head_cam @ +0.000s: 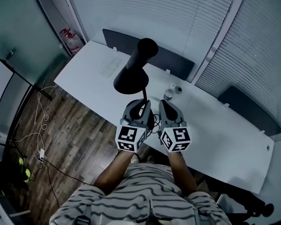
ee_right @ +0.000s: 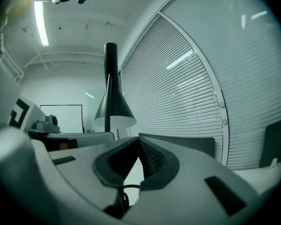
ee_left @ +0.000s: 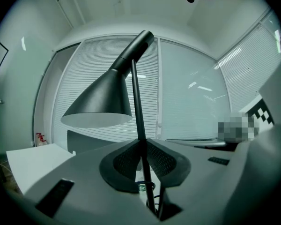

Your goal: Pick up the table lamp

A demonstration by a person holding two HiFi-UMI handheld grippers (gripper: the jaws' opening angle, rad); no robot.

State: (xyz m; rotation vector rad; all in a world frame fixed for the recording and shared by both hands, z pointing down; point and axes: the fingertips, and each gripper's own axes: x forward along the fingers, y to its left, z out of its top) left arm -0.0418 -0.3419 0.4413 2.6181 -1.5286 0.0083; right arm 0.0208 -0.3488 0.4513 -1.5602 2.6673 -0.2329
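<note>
The lamp is upright over the near edge of the white surface. Its black cone shade tips out over the middle of the surface, and its thin stem runs down to that edge. The left claw is level at the same edge and nearly closed, with both pads pressed on the stem low down; its own view shows the stem running between them. The right claw is level at the near edge too, just beside the left one. Its tips meet with nothing pinched between them, and a loop of dark cord shows low in the gap behind. The lamp's base is hidden under the claws. A small bottle stands on the surface just beyond them.
</note>
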